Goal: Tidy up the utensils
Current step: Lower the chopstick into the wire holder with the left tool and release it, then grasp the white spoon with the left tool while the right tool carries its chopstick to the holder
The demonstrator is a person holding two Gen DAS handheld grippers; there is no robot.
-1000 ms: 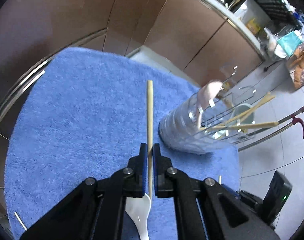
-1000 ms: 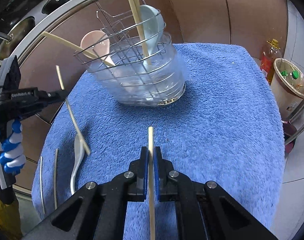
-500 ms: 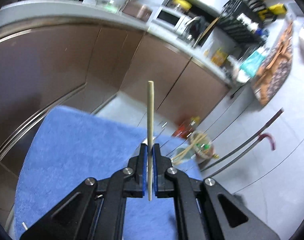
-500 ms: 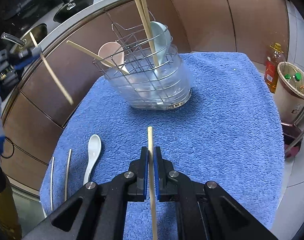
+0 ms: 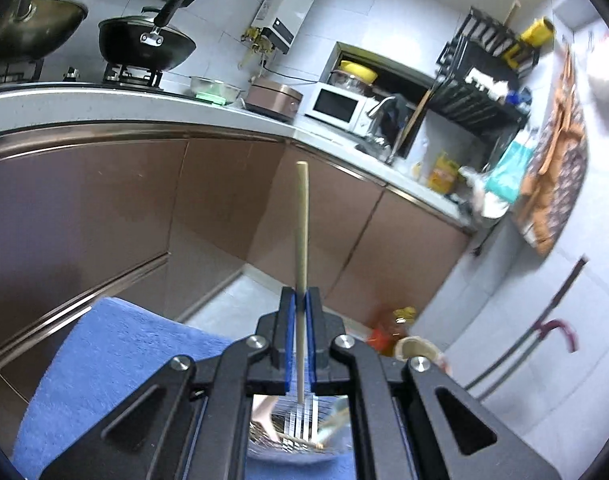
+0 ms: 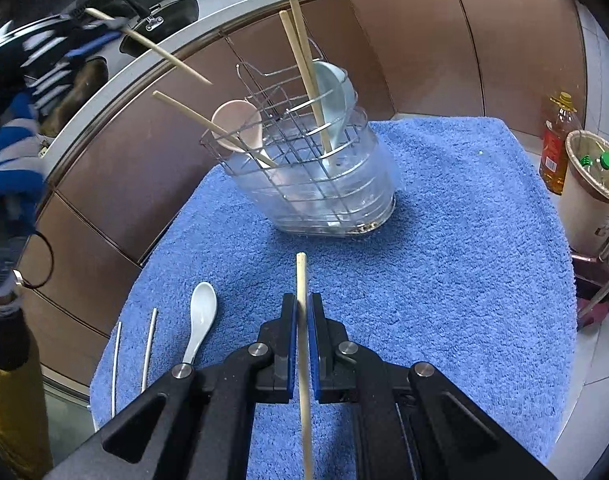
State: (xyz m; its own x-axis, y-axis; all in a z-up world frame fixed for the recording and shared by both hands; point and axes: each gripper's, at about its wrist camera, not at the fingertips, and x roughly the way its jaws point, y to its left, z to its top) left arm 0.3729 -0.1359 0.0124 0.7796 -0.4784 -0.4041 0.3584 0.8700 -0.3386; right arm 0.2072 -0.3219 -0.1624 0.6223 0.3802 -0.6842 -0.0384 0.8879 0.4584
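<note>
My left gripper [image 5: 300, 304] is shut on a wooden chopstick [image 5: 302, 232] and holds it upright above the wire utensil holder [image 5: 300, 424], glimpsed beneath its arms. In the right wrist view that chopstick [image 6: 152, 46] hangs tilted above and left of the holder [image 6: 328, 176], which has two chopsticks, a pale blue spoon [image 6: 336, 92], a pink spoon [image 6: 238, 124] and another chopstick in it. My right gripper [image 6: 302, 308] is shut on a second wooden chopstick [image 6: 302, 312] over the blue towel [image 6: 444, 272]. A white spoon [image 6: 200, 316] and two white chopsticks [image 6: 148, 348] lie at the towel's left.
Brown kitchen cabinets [image 5: 124, 208] curve behind the towel, with a counter bearing a wok [image 5: 144, 44] and a microwave [image 5: 336, 106]. An oil bottle [image 6: 556, 140] and a bin [image 6: 592, 184] stand on the floor at the right.
My left gripper has risen with its chopstick and moved over the holder, tilting up toward the counter. My right gripper has held nearly still with its chopstick.
</note>
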